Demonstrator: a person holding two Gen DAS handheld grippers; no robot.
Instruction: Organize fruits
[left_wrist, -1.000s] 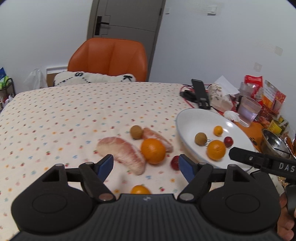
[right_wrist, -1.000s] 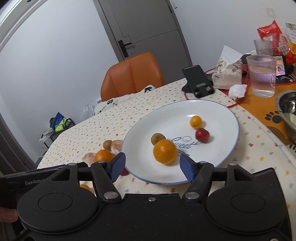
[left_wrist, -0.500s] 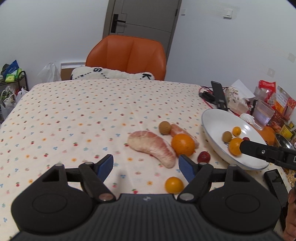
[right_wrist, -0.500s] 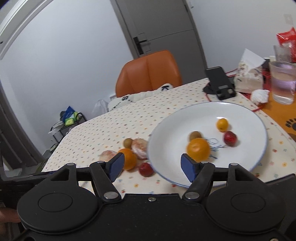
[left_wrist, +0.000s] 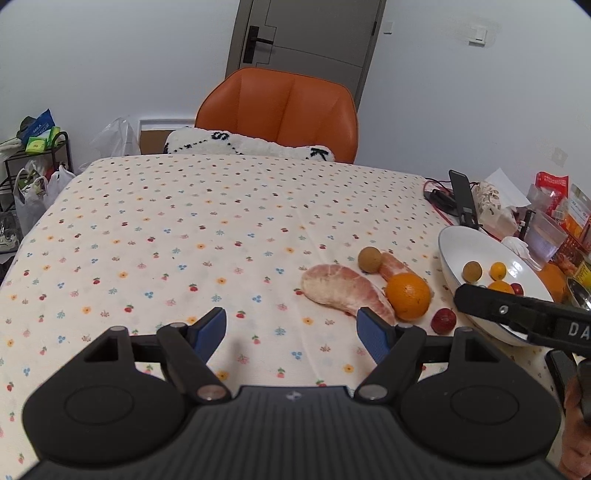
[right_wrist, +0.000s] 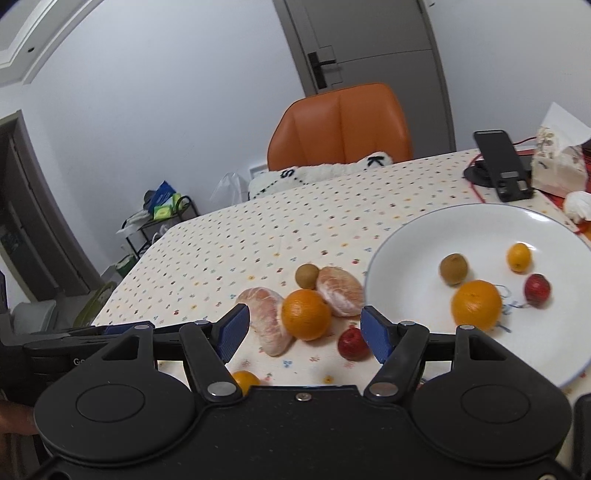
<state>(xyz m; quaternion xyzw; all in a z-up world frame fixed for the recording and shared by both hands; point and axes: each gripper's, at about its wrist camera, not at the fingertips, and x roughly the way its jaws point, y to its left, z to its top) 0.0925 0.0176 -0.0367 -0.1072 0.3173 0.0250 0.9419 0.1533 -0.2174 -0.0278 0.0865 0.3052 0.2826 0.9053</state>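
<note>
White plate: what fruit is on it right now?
On the white plate: an orange, a kiwi, a small yellow-orange citrus and a small red fruit. The right tool's body covers the plate's near edge, so anything there is hidden.

A: Which fruit is partly hidden in the right wrist view?

B: A small orange fruit (right_wrist: 245, 380) is half covered by the gripper body; the red fruit (right_wrist: 352, 344) is overlapped by a blue pad.

A: And in the left wrist view?

B: The white plate (left_wrist: 458, 243) is crossed by the right gripper's black finger (left_wrist: 517, 314), so the orange (left_wrist: 499, 286) on it is shown only in part. The hand (left_wrist: 574, 432) is cut by the frame edge. Packet labels at far right cannot be read.
</note>
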